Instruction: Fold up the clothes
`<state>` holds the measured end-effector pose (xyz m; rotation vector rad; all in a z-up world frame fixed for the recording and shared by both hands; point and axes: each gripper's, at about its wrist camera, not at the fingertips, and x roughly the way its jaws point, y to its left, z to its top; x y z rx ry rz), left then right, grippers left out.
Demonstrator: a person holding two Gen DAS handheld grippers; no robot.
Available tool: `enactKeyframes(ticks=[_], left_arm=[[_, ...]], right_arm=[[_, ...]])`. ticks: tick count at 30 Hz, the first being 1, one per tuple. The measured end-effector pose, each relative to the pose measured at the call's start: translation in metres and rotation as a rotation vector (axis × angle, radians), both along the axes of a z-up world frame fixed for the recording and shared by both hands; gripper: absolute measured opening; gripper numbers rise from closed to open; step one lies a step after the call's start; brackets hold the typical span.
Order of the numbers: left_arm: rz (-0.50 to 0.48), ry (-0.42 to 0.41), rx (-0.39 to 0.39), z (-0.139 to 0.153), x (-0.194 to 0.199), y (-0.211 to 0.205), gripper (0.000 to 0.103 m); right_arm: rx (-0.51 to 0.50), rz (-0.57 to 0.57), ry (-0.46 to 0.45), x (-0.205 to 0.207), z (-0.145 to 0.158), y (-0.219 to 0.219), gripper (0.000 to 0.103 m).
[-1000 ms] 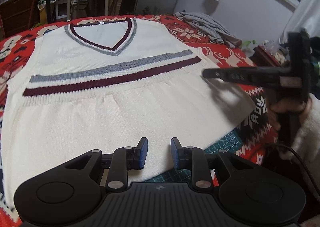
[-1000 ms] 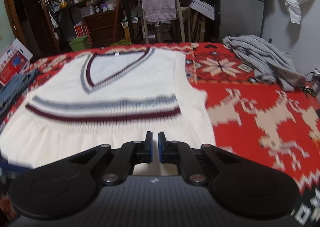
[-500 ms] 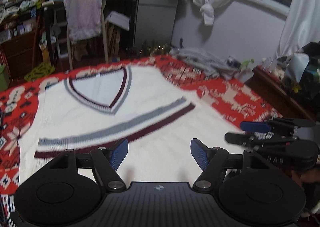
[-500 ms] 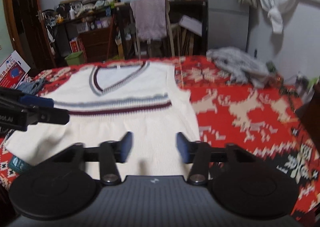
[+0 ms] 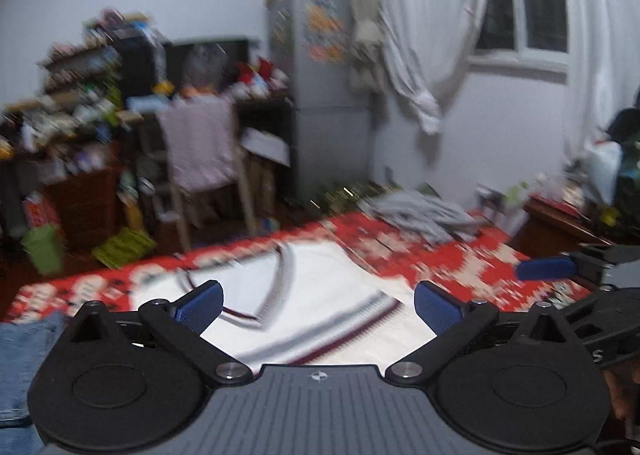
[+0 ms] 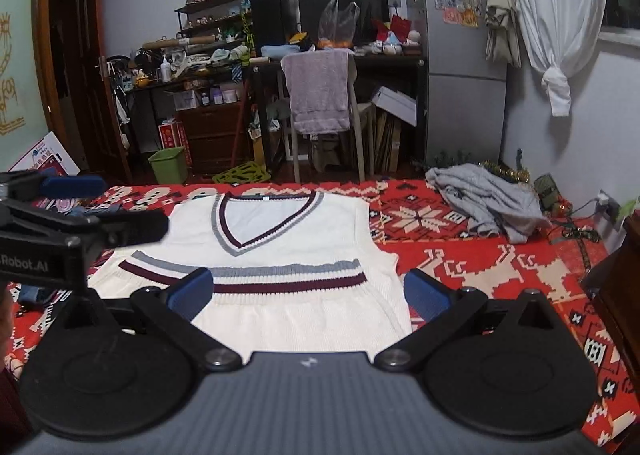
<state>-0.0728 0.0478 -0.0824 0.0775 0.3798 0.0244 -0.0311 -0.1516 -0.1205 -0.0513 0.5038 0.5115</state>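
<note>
- right gripper [image 6: 306, 297] and left gripper [image 5: 318, 309]: fingers spread wide, holding nothing, above the near hem.
- cream vest [image 6: 280, 255] lies flat, front up, on the red blanket [image 6: 500, 267].
- if folding it, pinch matching edges evenly.
- grey garment [image 6: 488, 201] sits crumpled beyond.

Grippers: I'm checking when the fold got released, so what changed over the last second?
Both hand-held grippers went from nearly shut to wide open and lifted back from the vest: left, right. Neither holds anything. The vest stayed flat on the red cover, hem folded up, and the grey garment did not move.
</note>
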Motion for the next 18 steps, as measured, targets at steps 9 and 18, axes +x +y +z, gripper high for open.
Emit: enactKeyframes(ticks=[9, 18], left_arm=[[-0.016, -0.031, 0.029, -0.003, -0.022, 0.001, 0.103], [-0.063, 0.115, -0.032, -0.009, -0.01, 0.011, 0.103]], right_arm=[[-0.006, -0.012, 0.011, -0.012, 0.001, 0.0, 0.103], [0.004, -0.044, 0.016, -0.013, -0.001, -0.008, 0.103]])
